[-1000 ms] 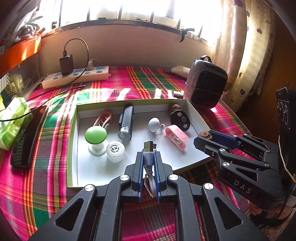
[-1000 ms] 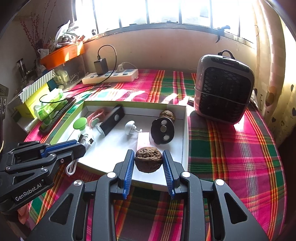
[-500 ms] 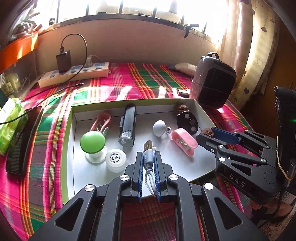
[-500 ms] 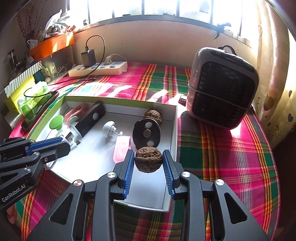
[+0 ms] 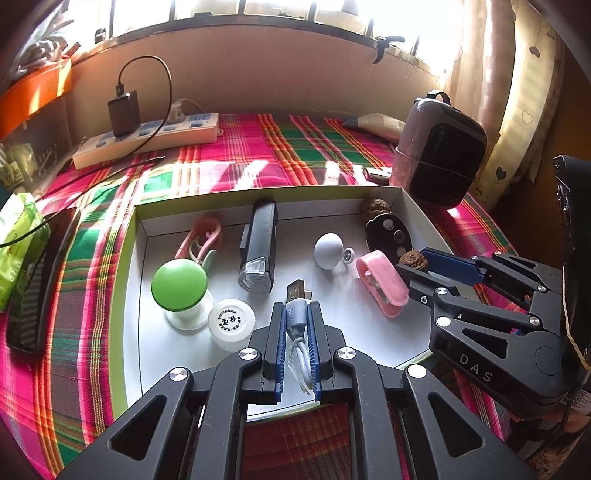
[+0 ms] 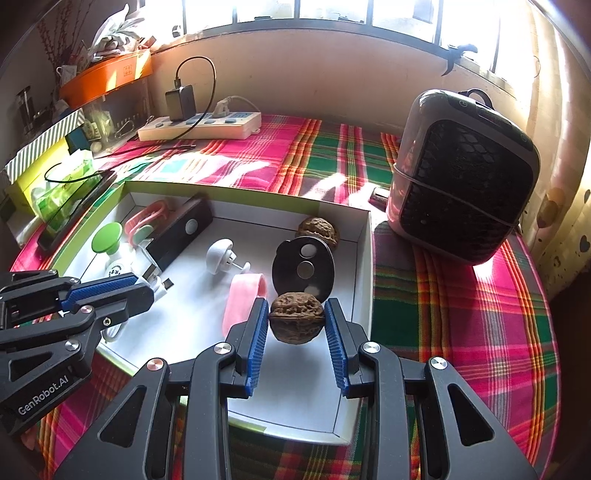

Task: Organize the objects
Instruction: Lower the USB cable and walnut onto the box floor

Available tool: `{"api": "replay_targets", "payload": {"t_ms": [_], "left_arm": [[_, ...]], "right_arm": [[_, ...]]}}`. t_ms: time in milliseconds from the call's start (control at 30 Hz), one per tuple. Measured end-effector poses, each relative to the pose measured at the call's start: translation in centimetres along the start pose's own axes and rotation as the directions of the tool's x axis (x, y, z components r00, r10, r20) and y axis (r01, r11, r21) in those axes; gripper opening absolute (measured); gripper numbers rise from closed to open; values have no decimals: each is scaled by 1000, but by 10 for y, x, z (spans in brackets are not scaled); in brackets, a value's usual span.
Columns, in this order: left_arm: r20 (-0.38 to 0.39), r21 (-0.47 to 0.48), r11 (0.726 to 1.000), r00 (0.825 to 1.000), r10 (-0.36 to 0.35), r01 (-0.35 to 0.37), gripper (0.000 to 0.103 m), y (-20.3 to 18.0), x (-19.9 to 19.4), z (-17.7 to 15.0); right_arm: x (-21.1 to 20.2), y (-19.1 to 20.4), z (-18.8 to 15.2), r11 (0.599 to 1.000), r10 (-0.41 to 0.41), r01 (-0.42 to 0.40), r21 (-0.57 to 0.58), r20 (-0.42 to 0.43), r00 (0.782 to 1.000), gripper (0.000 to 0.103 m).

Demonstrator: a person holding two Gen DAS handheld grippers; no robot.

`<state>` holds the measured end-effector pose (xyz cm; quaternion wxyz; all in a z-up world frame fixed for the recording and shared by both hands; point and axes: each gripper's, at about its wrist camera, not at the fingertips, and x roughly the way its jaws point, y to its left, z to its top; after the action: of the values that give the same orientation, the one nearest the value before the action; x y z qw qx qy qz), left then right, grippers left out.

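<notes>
Now, left gripper (image 5: pixel 298 317): clamped on white USB cable (image 5: pixel 295 314), held over the tray (image 5: pixel 140 236).
Right gripper (image 6: pixel 297 321): pinching walnut (image 6: pixel 296 317) above the tray's right side.

Wrinkled brown walnut (image 6: pixel 296 317) above white tray (image 6: pixel 364 258)

Harsh daylight blows out the window (image 6: pixel 332 11); below it, sun patches streak the tablecloth (image 5: pixel 240 162); fisheye edges bend darkly.

Right gripper (image 6: pixel 296 319) pinching walnut (image 6: pixel 296 317) above white tray (image 6: pixel 364 266), apparently clear of floor.
</notes>
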<state>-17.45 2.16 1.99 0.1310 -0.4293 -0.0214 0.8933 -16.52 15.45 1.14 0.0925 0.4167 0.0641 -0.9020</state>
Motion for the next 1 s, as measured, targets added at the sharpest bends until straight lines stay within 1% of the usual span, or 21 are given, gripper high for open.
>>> {"api": "replay_targets", "payload": {"t_ms": [400,1000], "left_arm": [[-22,-3,1000,1000,11,-11,10,1,10,1],[-28,0,1000,1000,12,-12,11,0,12,0]], "right_arm": [[4,4,1,1000,-1,1,-11,-6,1000,33],[8,7,0,999,-18,18,-32,-9,1000,33]]}}
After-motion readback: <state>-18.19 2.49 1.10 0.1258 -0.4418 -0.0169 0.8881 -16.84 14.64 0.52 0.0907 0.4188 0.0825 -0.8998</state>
